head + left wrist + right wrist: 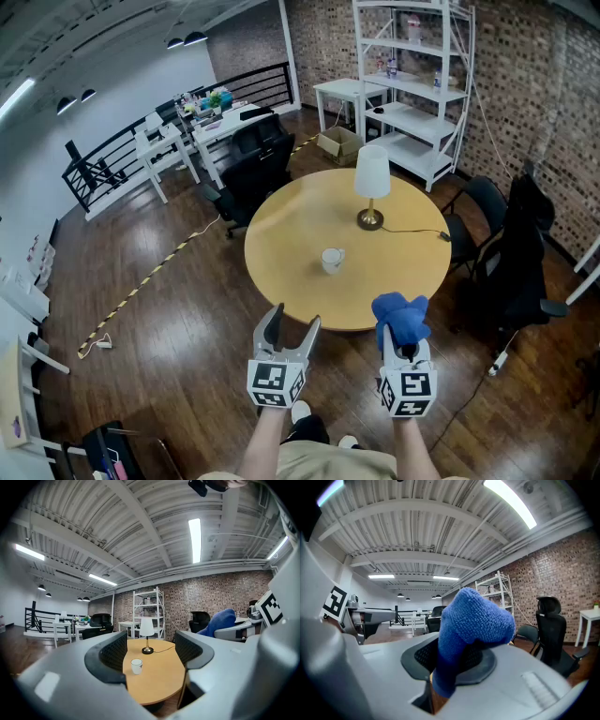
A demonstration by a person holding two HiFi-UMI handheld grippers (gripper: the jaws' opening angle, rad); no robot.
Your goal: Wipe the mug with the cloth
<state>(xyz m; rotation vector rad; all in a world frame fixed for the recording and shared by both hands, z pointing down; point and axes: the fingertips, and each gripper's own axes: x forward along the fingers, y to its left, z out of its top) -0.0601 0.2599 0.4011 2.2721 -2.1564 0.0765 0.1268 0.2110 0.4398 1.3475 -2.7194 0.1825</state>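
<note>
Jaws spread on left gripper [297, 317], pinching cloth [401, 317] on right gripper [405, 349]; mug [332, 260] on table [281, 246], clear of edges.

the blue cloth [471, 620] fills the gap between the jaws of the right gripper [454, 660], hiding most of both pads and everything ahead of them. ahead of the left gripper [151, 654], the mug [136, 665] bears a dark mark too small to read, both jaws cover the sides of the table [159, 681], and the items on the shelf [149, 603] are too small to tell.
</note>
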